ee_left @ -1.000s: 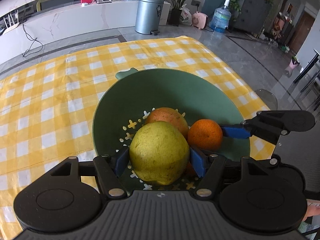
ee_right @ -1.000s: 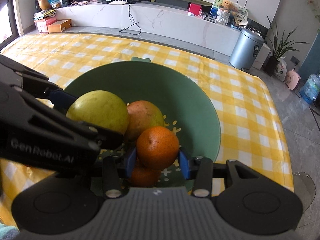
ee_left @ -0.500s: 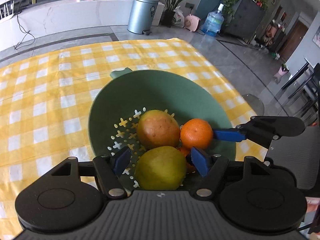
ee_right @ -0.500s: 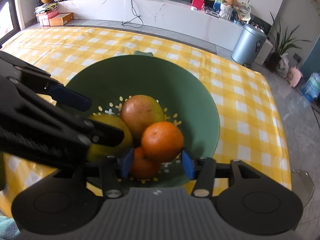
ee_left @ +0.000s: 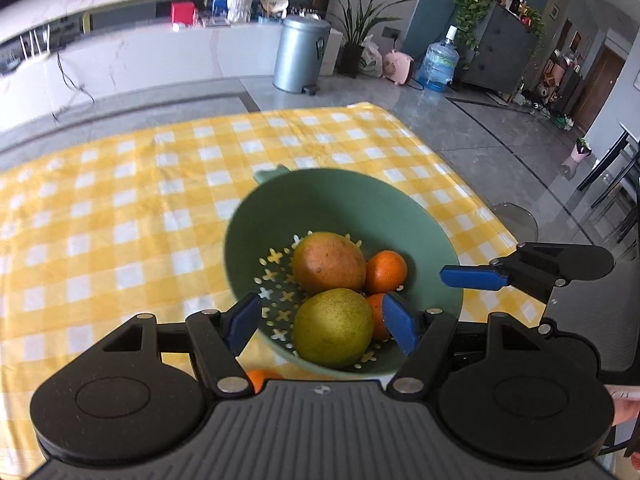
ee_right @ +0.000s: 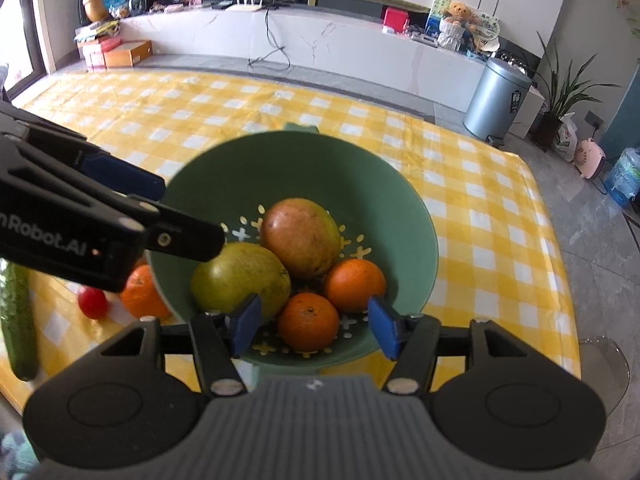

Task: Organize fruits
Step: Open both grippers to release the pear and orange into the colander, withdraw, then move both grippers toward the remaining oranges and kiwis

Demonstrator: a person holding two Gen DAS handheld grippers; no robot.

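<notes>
A green colander bowl (ee_left: 360,200) (ee_right: 224,184) stands on the yellow checked cloth. In it lie a green-yellow pear (ee_left: 332,332) (ee_right: 240,280), a reddish mango (ee_left: 328,264) (ee_right: 300,236) and two oranges (ee_right: 354,284) (ee_right: 308,322). My left gripper (ee_left: 322,322) is open and empty, raised above the bowl's near rim. My right gripper (ee_right: 314,324) is open and empty above the near rim too. The right gripper's blue finger (ee_left: 472,278) shows at the right of the left wrist view.
Outside the bowl to its left lie another orange (ee_right: 142,292), a small red fruit (ee_right: 93,303) and a green cucumber (ee_right: 18,320). The table edge runs along the right. A metal bin (ee_right: 496,100) and plants stand on the floor beyond.
Both grippers opened, letting the pear and the orange drop into the bowl, and both pulled back and up away from the fruit.
</notes>
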